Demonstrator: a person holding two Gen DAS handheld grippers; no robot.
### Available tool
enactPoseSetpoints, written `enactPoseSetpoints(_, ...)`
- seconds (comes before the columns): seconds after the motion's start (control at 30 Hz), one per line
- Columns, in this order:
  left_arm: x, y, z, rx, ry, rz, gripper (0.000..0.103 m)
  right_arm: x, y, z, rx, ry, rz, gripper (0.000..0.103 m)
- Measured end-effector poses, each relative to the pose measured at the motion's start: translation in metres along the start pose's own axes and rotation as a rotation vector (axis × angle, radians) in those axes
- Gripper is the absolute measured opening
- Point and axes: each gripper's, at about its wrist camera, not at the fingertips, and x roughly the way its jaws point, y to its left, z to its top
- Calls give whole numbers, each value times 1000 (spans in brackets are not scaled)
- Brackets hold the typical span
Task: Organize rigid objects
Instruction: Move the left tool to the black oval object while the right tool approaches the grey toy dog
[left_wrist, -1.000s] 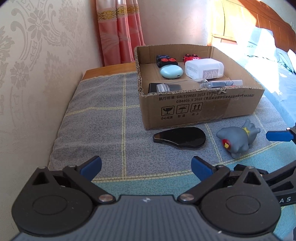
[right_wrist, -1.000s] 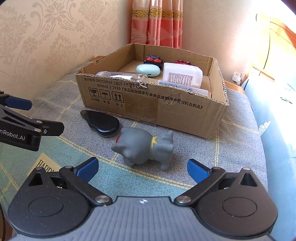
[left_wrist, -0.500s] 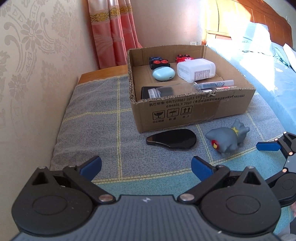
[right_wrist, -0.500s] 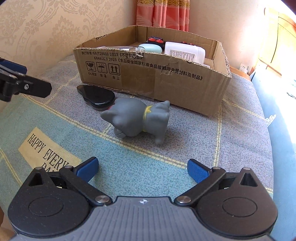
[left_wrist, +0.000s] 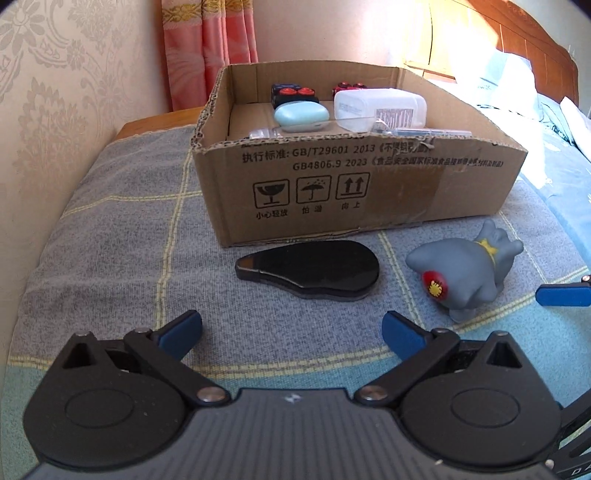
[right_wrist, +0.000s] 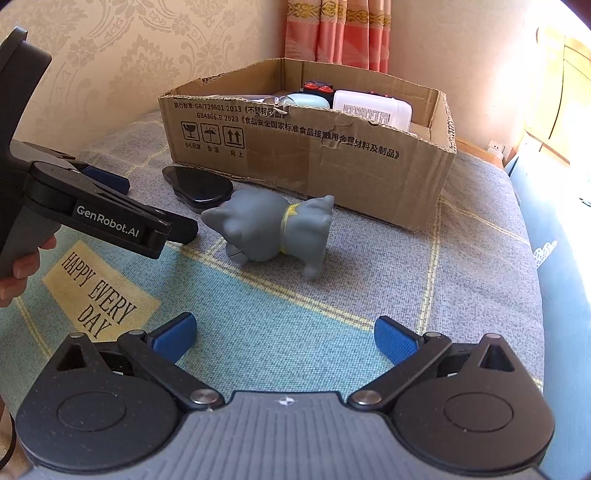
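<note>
Brown cardboard box (left_wrist: 369, 192) is printed with black text and symbols. Blanket (left_wrist: 122, 236) is woven grey and pale blue, crossed by yellow lines (a tan patch bears black lettering). Toy cat (right_wrist: 273, 225) is grey, collared in yellow, with a red and yellow mark on the face. Flat case (left_wrist: 314, 271) is glossy black. Curtain (left_wrist: 210, 48) is striped pink. Finger pads (right_wrist: 173, 338) are blue.

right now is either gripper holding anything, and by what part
Nothing is held. The left gripper and right gripper are both open and empty; the grey cat toy and black flat case lie untouched on the blanket.
</note>
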Motion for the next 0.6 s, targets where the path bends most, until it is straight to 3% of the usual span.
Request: enactPoseSetpoints(0.6, 18, -2, 20, -43, -38, 32, 103, 3, 1, 2, 9, 12, -10, 103)
